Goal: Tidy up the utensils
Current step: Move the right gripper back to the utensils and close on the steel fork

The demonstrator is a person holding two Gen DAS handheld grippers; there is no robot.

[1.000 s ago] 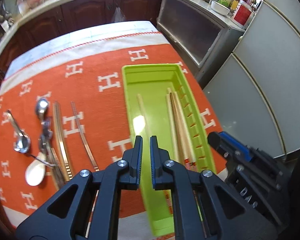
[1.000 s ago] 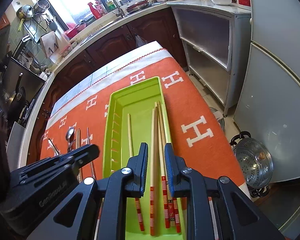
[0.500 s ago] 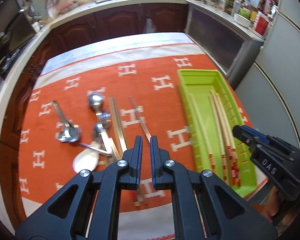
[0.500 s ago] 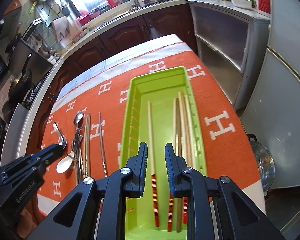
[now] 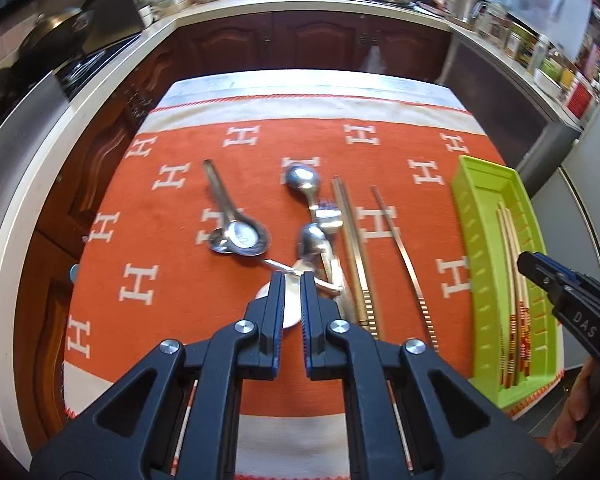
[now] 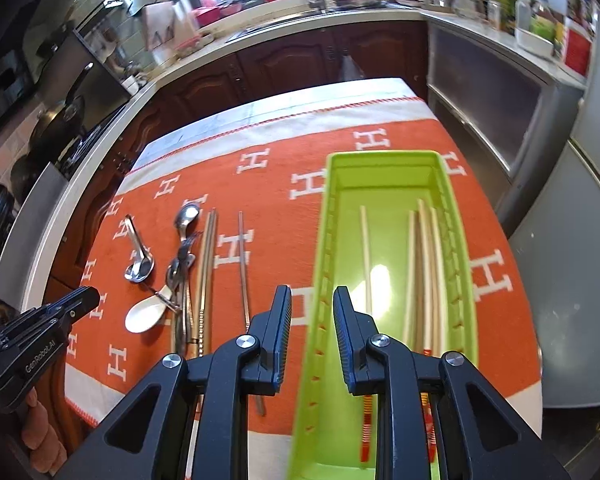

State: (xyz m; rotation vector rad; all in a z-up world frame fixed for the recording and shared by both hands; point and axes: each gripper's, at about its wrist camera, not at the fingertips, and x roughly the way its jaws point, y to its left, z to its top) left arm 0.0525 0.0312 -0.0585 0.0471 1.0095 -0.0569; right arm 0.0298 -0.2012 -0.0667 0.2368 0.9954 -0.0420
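A green tray (image 5: 484, 184) stands at the right of the orange cloth and holds several wooden chopsticks (image 5: 508, 240). Loose cutlery lies left of it: a metal soup spoon (image 5: 240, 234), a round metal spoon (image 5: 302, 178), a fork (image 5: 328, 216), paired metal chopsticks (image 5: 352, 240) and a single one (image 5: 400, 248). My left gripper (image 5: 291, 280) hovers shut and empty over a white ceramic spoon (image 5: 290, 312), partly hiding it. My right gripper (image 6: 312, 292) hangs above the tray's (image 6: 380, 158) left wall, its jaws opening with nothing held between them.
The orange cloth (image 5: 180, 280) with white H marks covers the table; its near edge is white. Dark wooden cabinets and a pale counter (image 5: 300, 6) ring the far side. A grey fridge (image 6: 580, 240) stands close on the right, beyond the table edge.
My left gripper swung left, from above the tray to above the loose cutlery. My right gripper shifted left, from the tray's middle to its left wall, and its jaws widened a little.
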